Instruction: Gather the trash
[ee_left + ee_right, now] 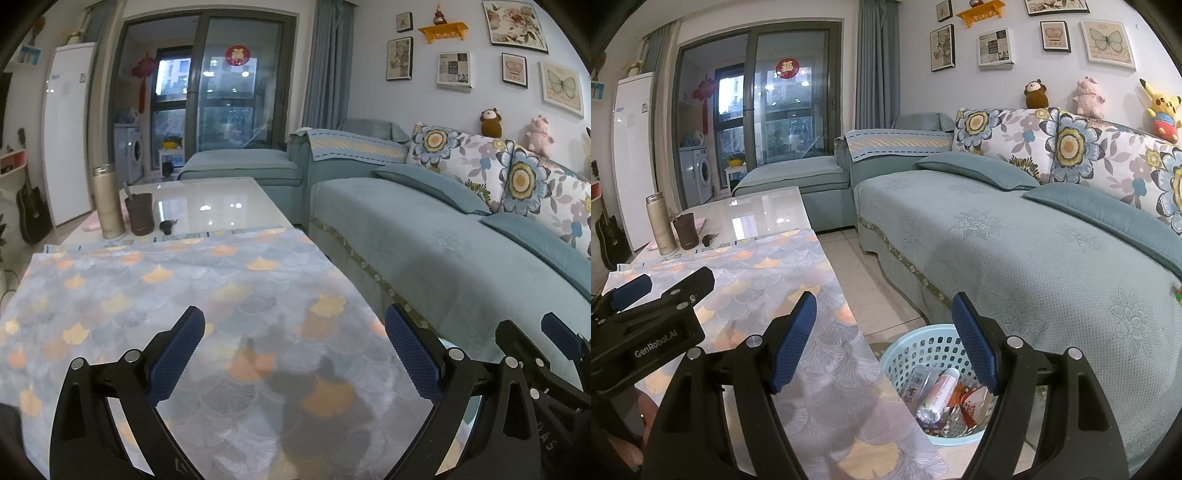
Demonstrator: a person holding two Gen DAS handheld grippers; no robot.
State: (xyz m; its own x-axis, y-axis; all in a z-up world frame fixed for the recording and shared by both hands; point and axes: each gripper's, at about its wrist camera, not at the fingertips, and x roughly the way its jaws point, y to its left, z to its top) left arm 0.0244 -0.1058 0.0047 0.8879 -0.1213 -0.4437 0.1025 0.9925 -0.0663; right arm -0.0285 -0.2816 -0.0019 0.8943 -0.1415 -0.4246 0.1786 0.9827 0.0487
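Note:
A light blue plastic basket point(923, 350) stands on the tiled floor between the table and the sofa. It holds trash: a white and pink bottle point(942, 393) and several crumpled wrappers point(971, 402). My right gripper point(884, 306) hangs above the basket, open, nothing between its blue pads. My left gripper point(295, 321) hovers open and empty over the patterned tablecloth point(184, 280). Each gripper also shows at the edge of the other's view: the left gripper point(665, 286), the right gripper point(532, 328).
At the table's far end stand a beige thermos point(107, 203), a brown cup point(140, 214) and a small dark object point(168, 226) on the glossy top point(207, 199). A teal sofa point(1015, 240) runs along the right, a small colourful item point(1178, 295) at its edge.

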